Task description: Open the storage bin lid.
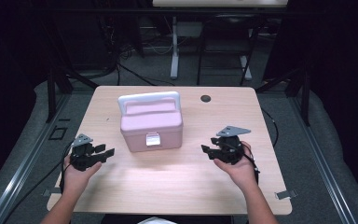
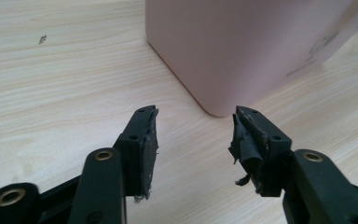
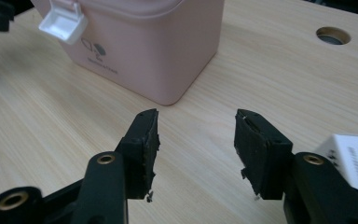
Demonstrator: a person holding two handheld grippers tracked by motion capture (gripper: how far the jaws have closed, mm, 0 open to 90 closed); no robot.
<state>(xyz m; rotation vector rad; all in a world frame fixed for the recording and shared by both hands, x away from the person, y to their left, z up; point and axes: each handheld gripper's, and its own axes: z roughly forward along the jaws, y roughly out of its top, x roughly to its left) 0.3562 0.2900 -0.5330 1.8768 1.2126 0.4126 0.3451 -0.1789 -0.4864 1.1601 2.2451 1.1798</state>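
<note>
A pink lidded box (image 1: 151, 123) with a white handle (image 1: 149, 99) and a white front latch (image 1: 152, 139) stands upright in the middle of the wooden table (image 1: 168, 182). My left gripper (image 1: 105, 151) sits to the box's left, jaws open and pointed at it, with nothing between them. In the left gripper view a lower corner of the box (image 2: 242, 46) lies just beyond the left gripper (image 2: 196, 112). My right gripper (image 1: 207, 150) is to the box's right, also open and holding nothing. The right gripper view shows the box (image 3: 154, 51) and its latch (image 3: 64, 23) ahead of the right gripper (image 3: 196, 114).
A round cable hole (image 1: 205, 98) lies in the table behind and to the right of the box, also seen as a cable hole (image 3: 333, 35) in the right gripper view. A white labelled object (image 3: 354, 161) pokes in at that view's right edge. Dark frames and cables surround the table.
</note>
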